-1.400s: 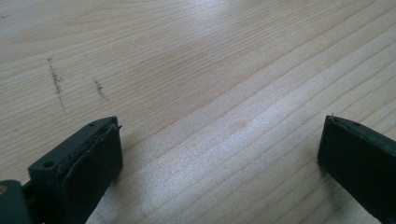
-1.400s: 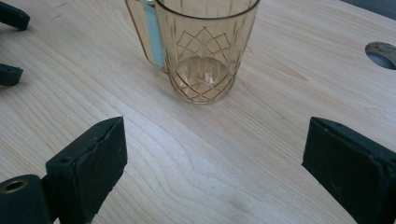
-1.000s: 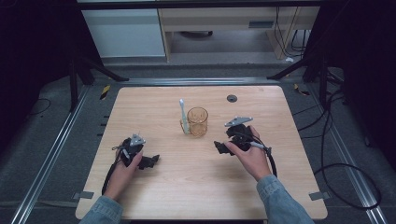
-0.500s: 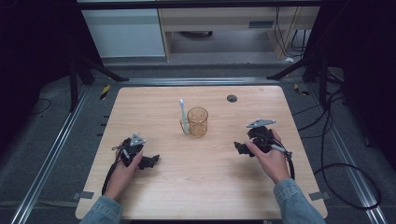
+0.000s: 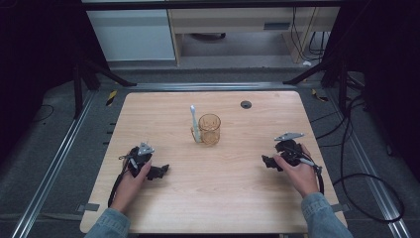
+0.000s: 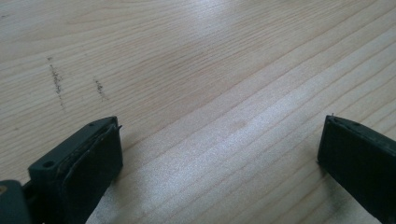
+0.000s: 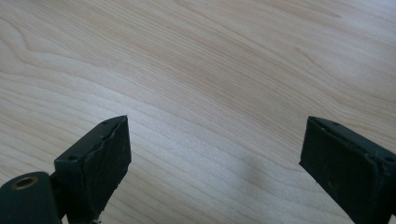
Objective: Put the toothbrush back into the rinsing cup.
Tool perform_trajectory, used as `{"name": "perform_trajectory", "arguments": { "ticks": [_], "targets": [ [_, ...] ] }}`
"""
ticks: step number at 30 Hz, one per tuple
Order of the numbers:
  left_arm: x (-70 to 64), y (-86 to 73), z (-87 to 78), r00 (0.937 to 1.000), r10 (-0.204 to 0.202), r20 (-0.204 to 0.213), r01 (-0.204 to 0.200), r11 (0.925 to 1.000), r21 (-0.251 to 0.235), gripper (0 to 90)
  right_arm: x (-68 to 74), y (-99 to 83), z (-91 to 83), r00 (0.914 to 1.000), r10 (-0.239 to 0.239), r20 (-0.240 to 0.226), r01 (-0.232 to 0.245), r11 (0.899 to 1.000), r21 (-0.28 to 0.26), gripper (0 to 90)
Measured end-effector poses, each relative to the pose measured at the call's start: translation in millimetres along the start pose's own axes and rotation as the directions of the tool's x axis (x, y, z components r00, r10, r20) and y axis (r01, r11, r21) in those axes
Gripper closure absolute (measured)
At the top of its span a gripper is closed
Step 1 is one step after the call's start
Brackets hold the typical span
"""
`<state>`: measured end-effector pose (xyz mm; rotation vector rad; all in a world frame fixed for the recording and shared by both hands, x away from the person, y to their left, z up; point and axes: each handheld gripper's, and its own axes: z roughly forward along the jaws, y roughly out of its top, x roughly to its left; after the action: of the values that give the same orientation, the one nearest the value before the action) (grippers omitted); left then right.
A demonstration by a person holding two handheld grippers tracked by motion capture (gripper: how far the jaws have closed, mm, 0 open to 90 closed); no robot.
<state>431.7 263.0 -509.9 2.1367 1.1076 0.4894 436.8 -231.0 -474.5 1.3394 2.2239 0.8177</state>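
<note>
- High view: we hold the left gripper (image 5: 159,172) and the right gripper (image 5: 268,162) low over the table (image 5: 228,198), well apart, one toward each side.
- Cup (image 5: 209,129): an amber, see-through cup stands upright near the table's centre, between the grippers and farther from us. A toothbrush (image 5: 194,120) stands just beside it on its left; we cannot tell whether it leans on the rim or sits inside.
- Left gripper view: both jaws stand wide apart over bare wood — nothing held.
- Right gripper view: jaws likewise spread wide, with wood grain alone between them.
- Risk, tipping: the cup looks light, so a jaw that meets its wall off-centre would likely push it over.
- Risk, brush: a reach from the left side could knock the toothbrush before the jaws close — it would fall or slide.
- Risk, collision: both grippers converging on the centre at once may clash.
</note>
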Motion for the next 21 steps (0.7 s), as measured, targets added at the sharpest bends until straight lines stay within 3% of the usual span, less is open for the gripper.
{"name": "perform_trajectory", "arguments": {
  "ticks": [12, 21],
  "targets": [
    [0.0, 0.0, 0.0, 1.0, 0.0, 0.0, 0.0, 1.0, 0.0, 0.0, -23.3, -18.5, 10.3, 0.9969, 0.074, 0.027, -0.074, 0.997, 0.01, 10.8],
    [0.0, 0.0, -0.1, 1.0, 0.0, 0.0, 0.0, 1.0, 0.0, 0.0, -30.2, -27.0, 17.0, 0.9924, 0.121, 0.021, -0.121, 0.993, 0.004, 10.6]
  ]
}}
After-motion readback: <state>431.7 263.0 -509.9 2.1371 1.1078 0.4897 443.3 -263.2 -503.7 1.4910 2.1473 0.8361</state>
